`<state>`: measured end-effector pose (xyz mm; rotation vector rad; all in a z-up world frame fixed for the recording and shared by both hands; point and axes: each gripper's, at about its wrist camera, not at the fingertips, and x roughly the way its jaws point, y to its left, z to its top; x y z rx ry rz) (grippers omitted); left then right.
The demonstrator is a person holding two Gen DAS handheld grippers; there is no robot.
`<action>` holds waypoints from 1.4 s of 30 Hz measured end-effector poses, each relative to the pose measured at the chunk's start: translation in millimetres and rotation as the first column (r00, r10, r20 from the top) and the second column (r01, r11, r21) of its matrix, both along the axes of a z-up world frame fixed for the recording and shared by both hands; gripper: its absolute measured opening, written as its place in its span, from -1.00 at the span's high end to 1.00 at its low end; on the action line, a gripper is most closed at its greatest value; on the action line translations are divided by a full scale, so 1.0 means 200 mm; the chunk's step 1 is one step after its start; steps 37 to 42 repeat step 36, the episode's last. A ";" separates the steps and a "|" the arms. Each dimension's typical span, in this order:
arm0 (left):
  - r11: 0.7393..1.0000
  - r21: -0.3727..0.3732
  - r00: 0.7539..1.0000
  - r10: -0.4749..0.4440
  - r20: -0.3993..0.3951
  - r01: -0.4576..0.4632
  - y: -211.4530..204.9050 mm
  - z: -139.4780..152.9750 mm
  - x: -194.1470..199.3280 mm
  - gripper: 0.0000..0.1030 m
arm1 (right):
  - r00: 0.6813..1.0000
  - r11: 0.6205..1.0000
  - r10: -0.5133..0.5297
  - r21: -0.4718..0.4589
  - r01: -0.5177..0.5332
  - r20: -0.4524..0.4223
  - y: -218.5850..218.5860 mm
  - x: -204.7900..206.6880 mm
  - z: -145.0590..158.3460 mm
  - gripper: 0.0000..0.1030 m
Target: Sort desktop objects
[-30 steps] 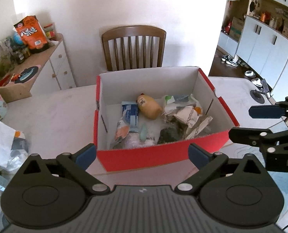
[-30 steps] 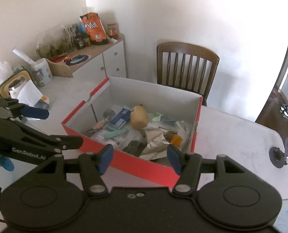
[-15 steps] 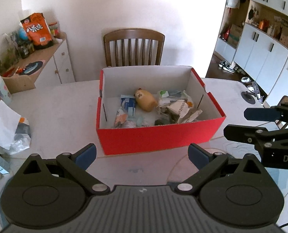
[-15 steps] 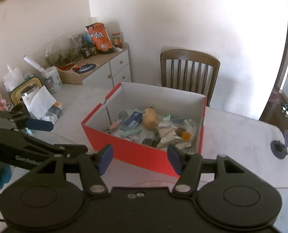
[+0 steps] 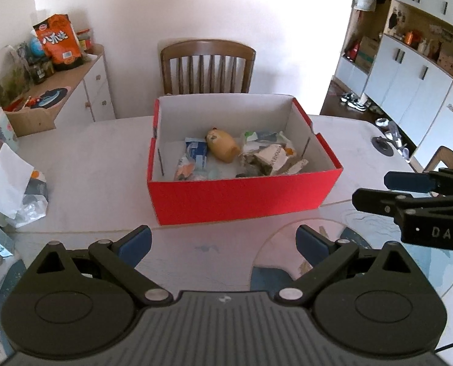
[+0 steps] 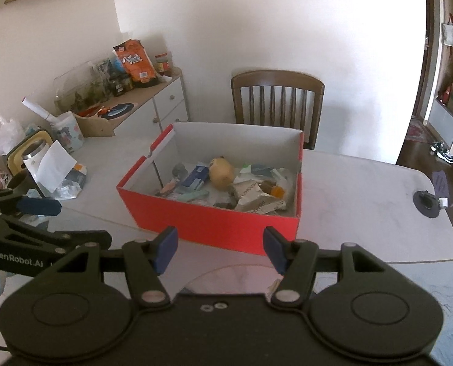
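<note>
A red cardboard box with a white inside stands on the white table. It holds several small items, among them a tan rounded toy, a blue-white packet and crumpled wrappers. The box also shows in the right wrist view, with the tan toy inside. My left gripper is open and empty, held back from the box's near wall. My right gripper is open and empty, also short of the box.
A wooden chair stands behind the table. A white cabinet with an orange snack bag is at the left. A paper sheet and plastic bags lie at the table's left edge. A black round socket sits at the right.
Both grippers have pulled back and up from the box, which now looks smaller and farther. Both stayed open and empty.
</note>
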<state>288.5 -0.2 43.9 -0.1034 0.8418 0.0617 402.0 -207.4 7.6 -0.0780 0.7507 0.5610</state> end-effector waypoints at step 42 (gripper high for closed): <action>1.000 -0.002 1.000 0.015 -0.017 -0.015 -0.02 -0.04 -0.02 -0.96 | 0.997 0.999 -0.041 -0.035 0.039 -0.059 -0.07 -0.06 -0.11 -0.21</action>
